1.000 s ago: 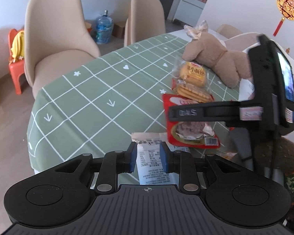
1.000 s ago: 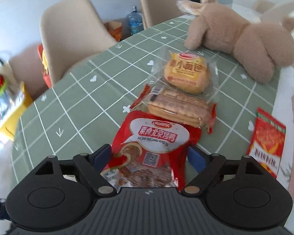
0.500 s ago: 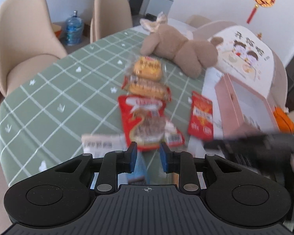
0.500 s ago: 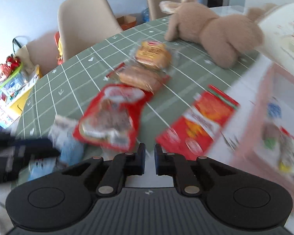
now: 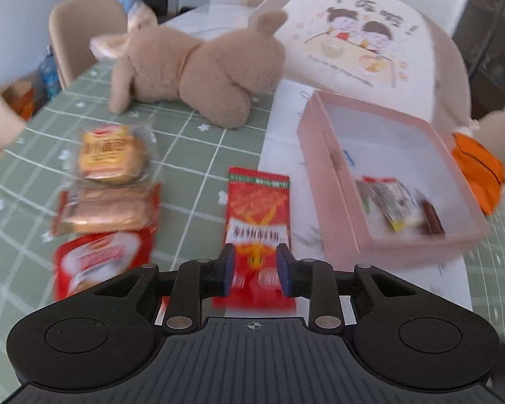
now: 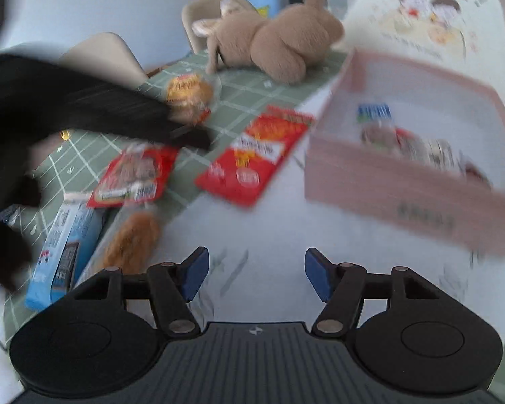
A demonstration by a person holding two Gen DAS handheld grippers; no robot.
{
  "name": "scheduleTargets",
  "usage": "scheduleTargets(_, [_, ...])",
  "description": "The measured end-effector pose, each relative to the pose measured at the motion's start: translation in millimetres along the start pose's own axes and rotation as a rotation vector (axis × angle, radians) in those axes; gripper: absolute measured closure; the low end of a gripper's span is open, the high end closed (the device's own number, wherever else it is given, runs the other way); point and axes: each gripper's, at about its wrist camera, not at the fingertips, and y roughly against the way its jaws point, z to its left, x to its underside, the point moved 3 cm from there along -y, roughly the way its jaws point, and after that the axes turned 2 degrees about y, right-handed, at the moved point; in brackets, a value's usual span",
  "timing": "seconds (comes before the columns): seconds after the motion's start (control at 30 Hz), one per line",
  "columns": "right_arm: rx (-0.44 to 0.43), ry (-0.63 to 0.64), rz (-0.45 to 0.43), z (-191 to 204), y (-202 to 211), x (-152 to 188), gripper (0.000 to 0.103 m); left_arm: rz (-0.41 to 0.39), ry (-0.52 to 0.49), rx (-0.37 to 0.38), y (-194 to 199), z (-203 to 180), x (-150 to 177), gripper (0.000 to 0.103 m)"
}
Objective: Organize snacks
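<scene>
Lining the part-open left claw [image 5: 254,265] over the red sachet [image 5: 258,208]; next, pinching and carrying to pink box [image 5: 336,181] at 2 o'clock, right claw [image 6: 255,272] wide, empty

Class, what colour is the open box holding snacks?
Pink box, clearest in the left wrist view.

Glossy foil packet [image 5: 257,222]; plush rabbit [image 5: 198,67]
</scene>
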Motion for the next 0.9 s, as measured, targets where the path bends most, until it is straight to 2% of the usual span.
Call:
scheduleTargets(0.1, [0.036,0.004,0.008,-6.9,11.1,20.1,0.039,-0.031,0.029,-0.054,-20.9,4.4,-10.0,0.072])
scheduleTargets(0.17, [0.074,0.009,0.007,-14.8,19.5,31.0,0.039,-0.003,0.016,-0.083,-35.2,5.5,-14.7,0.072])
scheduleTargets(0.3, [0.109,-0.048,-0.002,-34.6,30.8,42.5,0.039,0.011,-0.03,-0.064,-36.6,0.1,-14.0,0.076])
scheduleTargets(0.4, [0.121,-0.076,-0.015,-45.7,35.0,45.9,0.039,0.027,-0.084,-0.028,-28.4,-12.3,1.7,0.076])
scheduleTargets(0.53, [0.103,-0.075,-0.028,-47.4,36.9,44.9,0.039,0.035,-0.1,0.014,-8.2,-19.5,31.8,0.076])
scheduleTargets(0.63, [0.074,-0.049,-0.049,-41.7,37.9,40.3,0.039,0.08,-0.03,0.075,8.1,-11.8,49.6,0.078])
scheduleTargets(0.7, [0.057,-0.009,-0.064,-34.1,36.0,32.7,0.038,0.059,0.035,0.096,29.6,0.2,59.5,0.078])
scheduleTargets(0.8, [0.051,0.045,-0.112,-19.3,26.7,13.1,0.033,-0.007,0.067,0.024,69.0,21.2,72.0,0.078])
scheduleTargets(0.9, [0.016,0.044,-0.133,-6.8,4.2,-8.9,0.031,-0.018,0.107,-0.027,95.0,39.6,83.2,0.078])
